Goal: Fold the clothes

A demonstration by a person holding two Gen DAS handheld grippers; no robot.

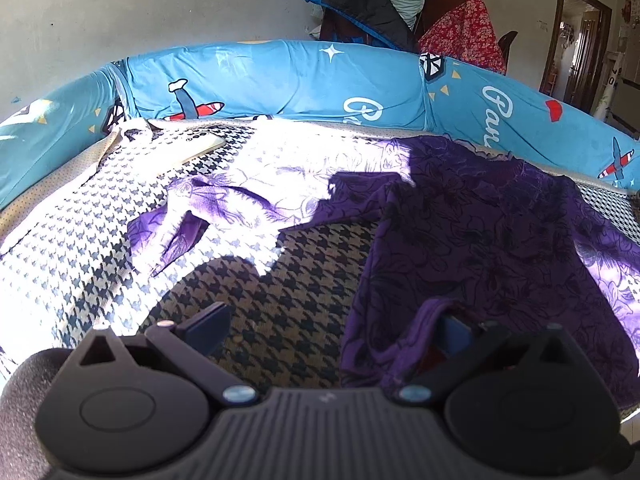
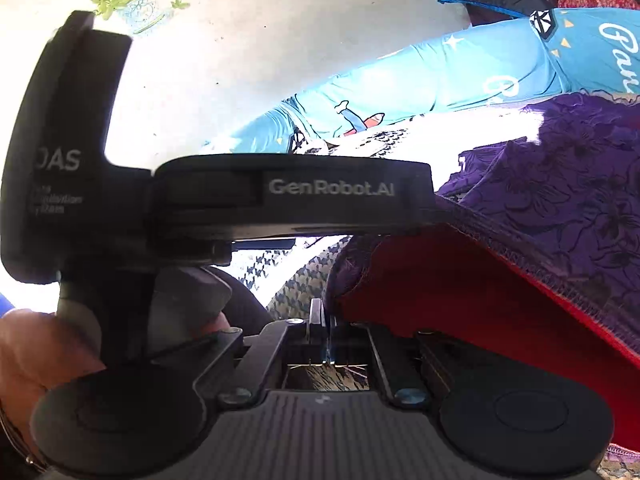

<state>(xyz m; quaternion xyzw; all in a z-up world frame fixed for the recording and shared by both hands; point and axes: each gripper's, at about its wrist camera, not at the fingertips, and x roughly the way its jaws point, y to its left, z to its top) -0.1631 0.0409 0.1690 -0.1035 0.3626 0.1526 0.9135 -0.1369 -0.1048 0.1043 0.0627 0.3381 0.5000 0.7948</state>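
In the left wrist view our left gripper (image 1: 332, 328) has its jaws spread wide. The left finger (image 1: 208, 326) hangs free over the houndstooth cover (image 1: 280, 304). The right finger is wrapped by the hem of the purple floral garment (image 1: 500, 240), so it touches cloth, but nothing is pinched. The garment lies across the bed, long axis running left to right, its left part washed out in sunlight and its right part in shadow, against the blue bolster (image 1: 300, 80).

In the right wrist view our right gripper (image 2: 320, 320) has its jaws pressed together, apparently on the garment's edge, which rises rightward and shows a red inner side (image 2: 480, 300). The left gripper's body (image 2: 288, 196) and a hand (image 2: 44, 352) fill the left.
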